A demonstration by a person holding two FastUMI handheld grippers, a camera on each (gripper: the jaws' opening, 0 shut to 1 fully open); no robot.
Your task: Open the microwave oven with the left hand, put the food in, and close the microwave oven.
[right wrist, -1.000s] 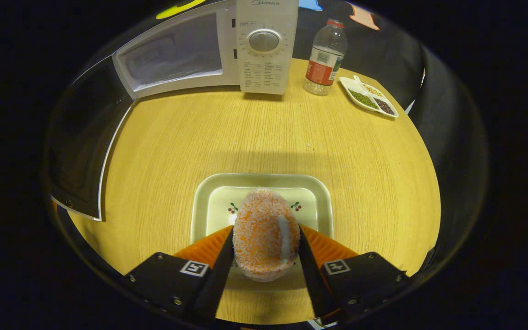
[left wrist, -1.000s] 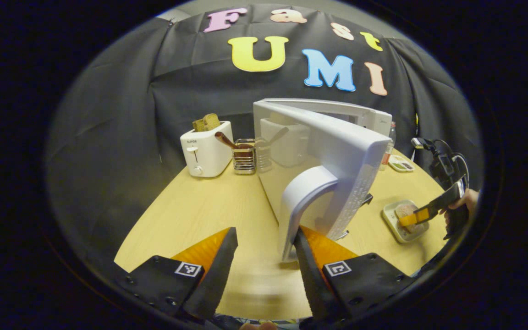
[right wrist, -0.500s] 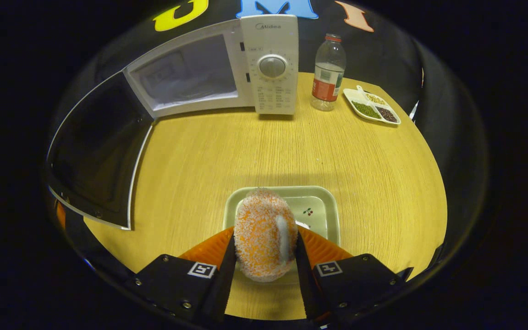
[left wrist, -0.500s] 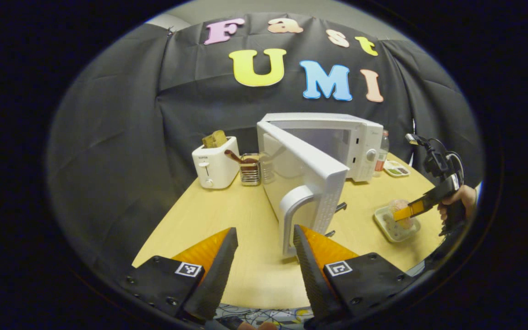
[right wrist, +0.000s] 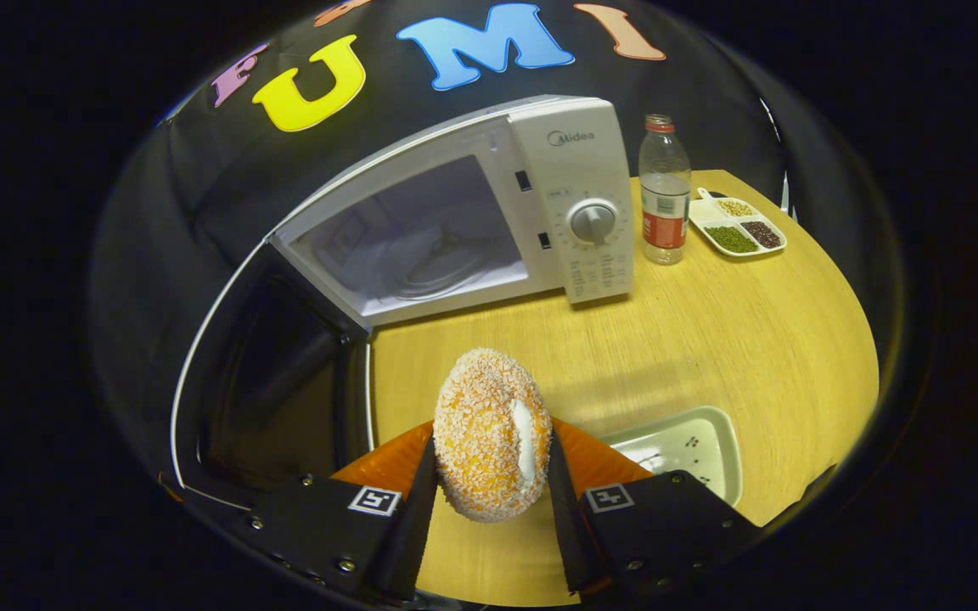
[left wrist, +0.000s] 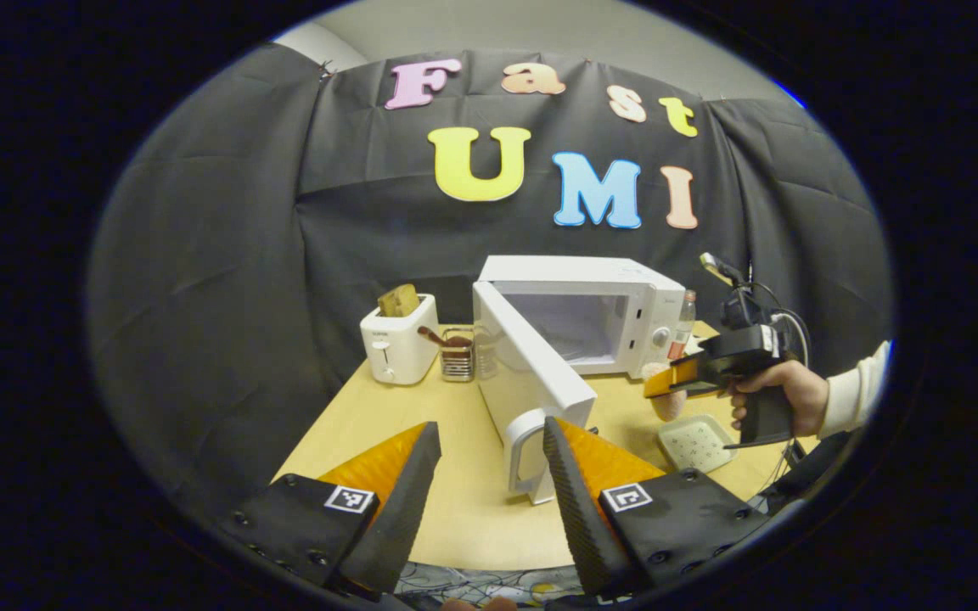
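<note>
The white microwave (left wrist: pixel 591 314) (right wrist: pixel 574 204) stands at the back of the wooden table with its door (left wrist: pixel 531 382) (right wrist: pixel 260 373) swung wide and its chamber bare. My right gripper (right wrist: pixel 489 475) is shut on a crumb-coated orange bun (right wrist: pixel 491 433), held in the air in front of the chamber. In the left gripper view that gripper (left wrist: pixel 667 382) and the hand holding it hover right of the door. My left gripper (left wrist: pixel 489 475) is open, with nothing between its fingers, well back from the door handle (left wrist: pixel 523 454).
A pale tray (right wrist: pixel 684 445) (left wrist: pixel 697 441) lies on the table under the bun. A water bottle (right wrist: pixel 664 191) and a divided dish of beans (right wrist: pixel 735 225) stand right of the microwave. A white toaster (left wrist: pixel 398 344) and a wire holder (left wrist: pixel 457 355) stand to its left.
My right gripper lifted the bun off the tray and carried it up toward the microwave. My left gripper drew back from the door handle, staying open.
</note>
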